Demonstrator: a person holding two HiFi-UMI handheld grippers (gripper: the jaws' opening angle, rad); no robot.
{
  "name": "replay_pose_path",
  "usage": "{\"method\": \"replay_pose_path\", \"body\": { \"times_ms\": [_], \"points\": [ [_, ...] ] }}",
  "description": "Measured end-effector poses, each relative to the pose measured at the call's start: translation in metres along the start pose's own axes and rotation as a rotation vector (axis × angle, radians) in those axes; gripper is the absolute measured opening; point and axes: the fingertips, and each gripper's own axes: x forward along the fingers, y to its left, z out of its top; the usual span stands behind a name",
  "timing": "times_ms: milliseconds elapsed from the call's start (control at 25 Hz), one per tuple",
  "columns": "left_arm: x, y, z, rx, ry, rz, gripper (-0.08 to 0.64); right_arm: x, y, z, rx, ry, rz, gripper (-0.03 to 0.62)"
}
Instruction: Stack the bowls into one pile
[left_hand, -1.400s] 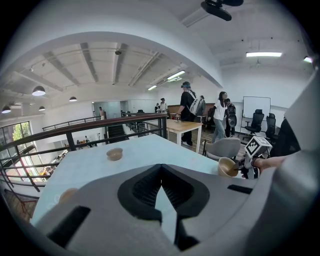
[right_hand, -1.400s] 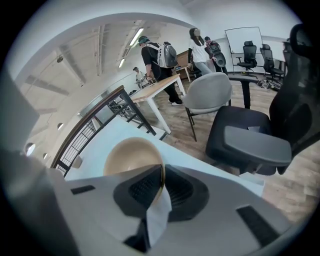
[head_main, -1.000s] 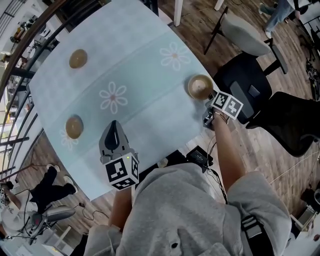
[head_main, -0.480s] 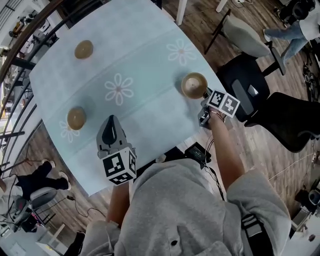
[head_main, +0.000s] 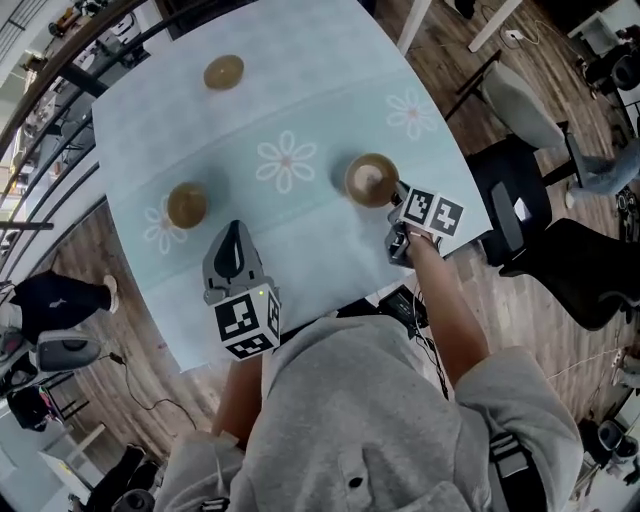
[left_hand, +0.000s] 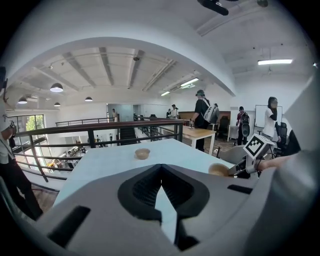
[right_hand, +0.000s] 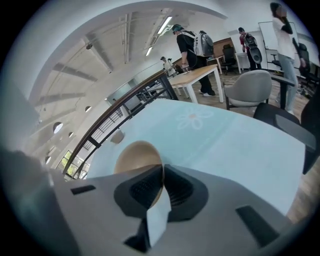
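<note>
- Right gripper (right_hand: 159, 186): my jaws are pressed together on the rim of the held bowl (right_hand: 136, 159), one pad inside and one outside. Gripping the rim leaves its underside free to nest.
- Held bowl: at the right side of the table (head_main: 320, 255). I cannot tell whether it is lifted clear.
- Left gripper (left_hand: 161, 169): jaws together with nothing between them, poised over the near table edge. I judge it is kept in reserve.
- Middle bowl (head_main: 187, 205): on the table at the left, near my left gripper and well apart from the held bowl.
- Far bowl (head_main: 224, 72): alone near the far edge.
- Status: no pile started; all three are still apart.
</note>
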Motion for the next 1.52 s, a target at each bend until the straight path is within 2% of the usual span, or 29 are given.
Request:
{"method": "replay_pose_path", "body": {
  "times_ms": [200, 480, 840, 1160, 1520],
  "points": [
    [-0.030, 0.040, -0.010, -0.028, -0.032, 0.059, 0.017, 0.010, 0.067, -0.029, -0.073, 0.033, 0.082, 0.035],
    [-0.060, 0.095, -0.023, -0.065, -0.030, 0.117, 0.017, 0.020, 0.150, -0.062, -0.140, 0.082, 0.155, 0.035],
    [-0.081, 0.149, -0.043, -0.090, -0.018, 0.157, 0.017, 0.041, 0.247, -0.111, -0.213, 0.149, 0.249, 0.037],
    [-0.099, 0.181, -0.058, -0.087, -0.010, 0.166, 0.017, 0.050, 0.297, -0.138, -0.232, 0.160, 0.284, 0.037],
    [-0.104, 0.205, -0.069, -0.099, -0.001, 0.176, 0.017, 0.073, 0.343, -0.149, -0.234, 0.161, 0.301, 0.037]
  ]
}}
